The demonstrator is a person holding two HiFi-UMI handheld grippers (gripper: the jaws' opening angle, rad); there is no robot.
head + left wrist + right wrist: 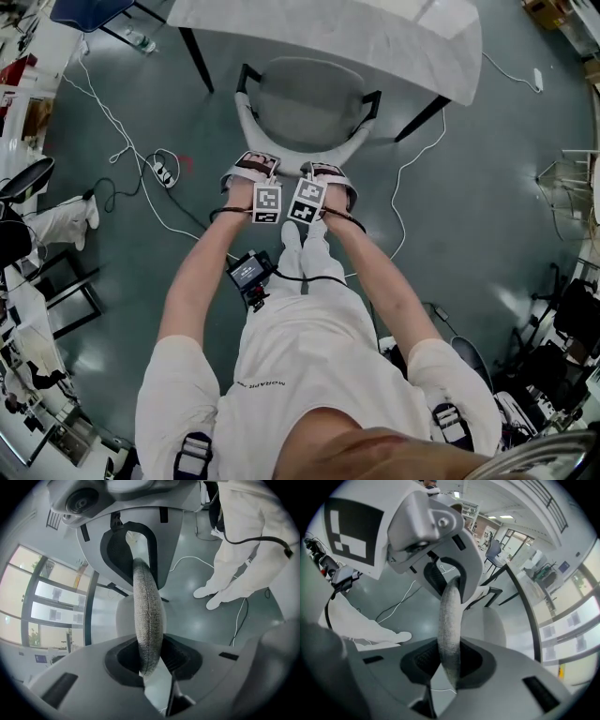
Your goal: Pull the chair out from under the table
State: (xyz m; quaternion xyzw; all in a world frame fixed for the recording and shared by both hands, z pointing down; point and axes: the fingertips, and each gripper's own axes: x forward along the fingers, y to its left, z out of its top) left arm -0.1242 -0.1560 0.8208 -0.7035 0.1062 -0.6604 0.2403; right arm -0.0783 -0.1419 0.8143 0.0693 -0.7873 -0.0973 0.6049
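Observation:
A grey chair [305, 105] with a black frame stands at the edge of the white table [394, 33], its seat partly under the tabletop. My left gripper [251, 172] and right gripper [328, 178] sit side by side on the top of its curved backrest [281, 156]. In the left gripper view the grey fabric edge of the backrest [147, 616] runs between the two jaws of the left gripper [143, 606], which are shut on it. The right gripper [450, 623] is clamped the same way on the backrest edge [451, 611].
Black table legs [197, 58] flank the chair. White cables and a power strip [164, 172] lie on the grey floor to the left. The person's feet [305, 239] stand just behind the chair. Equipment and stands crowd the left and right edges.

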